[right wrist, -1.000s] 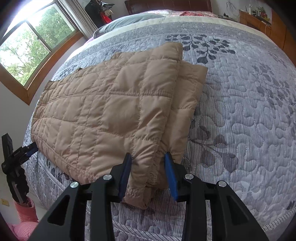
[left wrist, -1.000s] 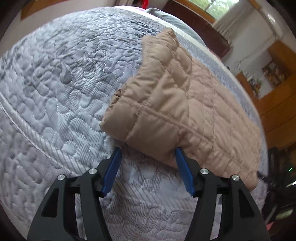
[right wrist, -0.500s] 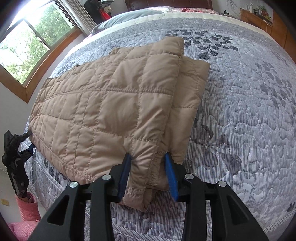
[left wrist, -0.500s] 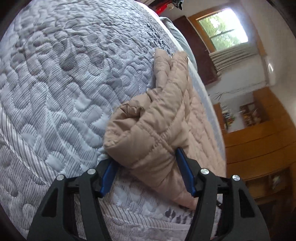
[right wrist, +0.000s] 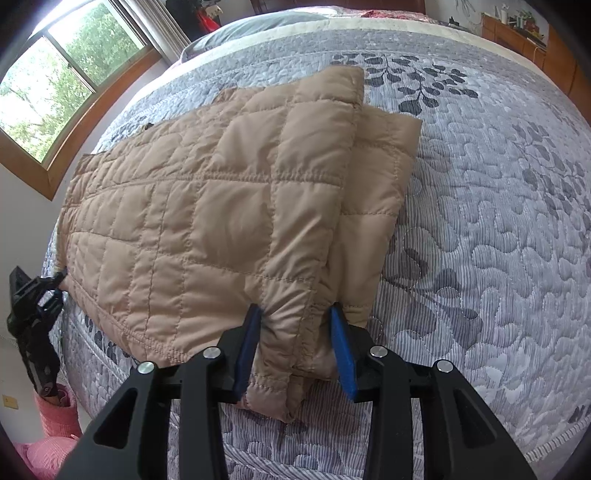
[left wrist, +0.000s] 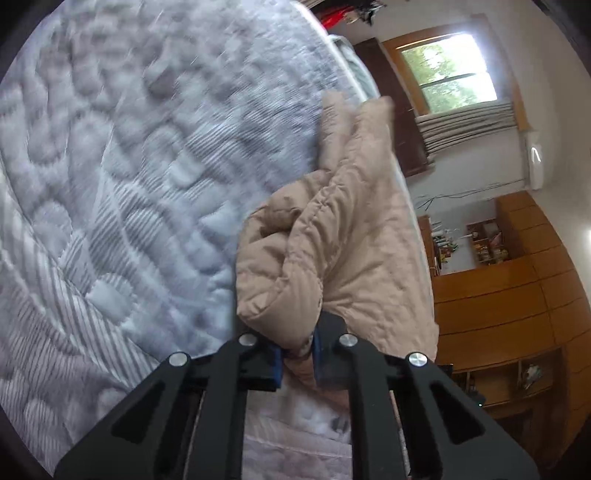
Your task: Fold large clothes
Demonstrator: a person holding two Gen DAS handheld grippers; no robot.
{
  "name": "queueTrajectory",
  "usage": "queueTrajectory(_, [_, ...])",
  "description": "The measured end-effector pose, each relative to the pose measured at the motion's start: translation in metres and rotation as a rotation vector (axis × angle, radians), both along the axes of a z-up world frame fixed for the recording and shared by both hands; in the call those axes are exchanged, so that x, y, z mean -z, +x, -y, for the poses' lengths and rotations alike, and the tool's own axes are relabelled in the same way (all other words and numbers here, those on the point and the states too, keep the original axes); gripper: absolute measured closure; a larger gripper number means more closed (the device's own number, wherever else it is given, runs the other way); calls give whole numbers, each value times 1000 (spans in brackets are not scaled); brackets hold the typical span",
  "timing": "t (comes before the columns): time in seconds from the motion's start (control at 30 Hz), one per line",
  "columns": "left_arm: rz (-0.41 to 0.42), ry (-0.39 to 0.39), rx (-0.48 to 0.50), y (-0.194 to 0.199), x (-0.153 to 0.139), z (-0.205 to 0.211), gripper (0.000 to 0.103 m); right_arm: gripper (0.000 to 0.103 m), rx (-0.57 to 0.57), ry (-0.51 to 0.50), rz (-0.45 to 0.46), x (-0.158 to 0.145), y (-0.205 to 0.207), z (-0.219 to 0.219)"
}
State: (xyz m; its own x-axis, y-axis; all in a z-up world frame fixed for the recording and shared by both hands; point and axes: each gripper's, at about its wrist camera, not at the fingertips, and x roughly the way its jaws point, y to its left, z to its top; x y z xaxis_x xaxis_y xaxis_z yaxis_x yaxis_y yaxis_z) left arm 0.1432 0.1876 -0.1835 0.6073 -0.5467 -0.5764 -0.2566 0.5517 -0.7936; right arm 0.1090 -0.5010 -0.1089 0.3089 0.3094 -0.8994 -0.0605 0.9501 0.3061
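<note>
The bed (right wrist: 498, 221) lay bare across its whole right half, from the near edge up to the pillow (right wrist: 258, 31) at the head, giving open room for a hand. The folded jacket (right wrist: 229, 221) covered the left half out to the left edge. Off the near left corner, the left gripper (right wrist: 61, 282) blocked the way, its jaws closing on the jacket's corner, with something pink (right wrist: 55, 417) on the floor below it. A cabinet (right wrist: 517, 33) stood beyond the far right corner.
</note>
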Motion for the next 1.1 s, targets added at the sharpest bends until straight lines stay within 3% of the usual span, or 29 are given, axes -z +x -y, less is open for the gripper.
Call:
queueTrajectory(0.3, [30, 74, 21, 13, -17, 8, 94, 64, 0, -12, 28, 9, 2, -3])
queueTrajectory(0.4, [141, 204, 37, 7, -53, 22, 95, 64, 9, 5, 21, 9, 0, 0])
queueTrajectory(0.5, [254, 276, 75, 0, -90, 39, 95, 64, 13, 3, 17, 6, -1, 0])
queueTrajectory(0.6, [373, 344, 154, -4, -129, 69, 95, 64, 17, 12, 13, 5, -3, 3])
queueTrajectory(0.8, [510, 413, 342, -4, -169, 139, 95, 64, 18, 25, 7, 4, -2, 6])
queueTrajectory(0.97, [523, 464, 529, -3, -173, 198, 95, 64, 21, 25, 9, 3, -3, 6])
queueTrajectory(1.1, [469, 454, 669, 8, -150, 235, 95, 64, 21, 34, 11, 1, -6, 9])
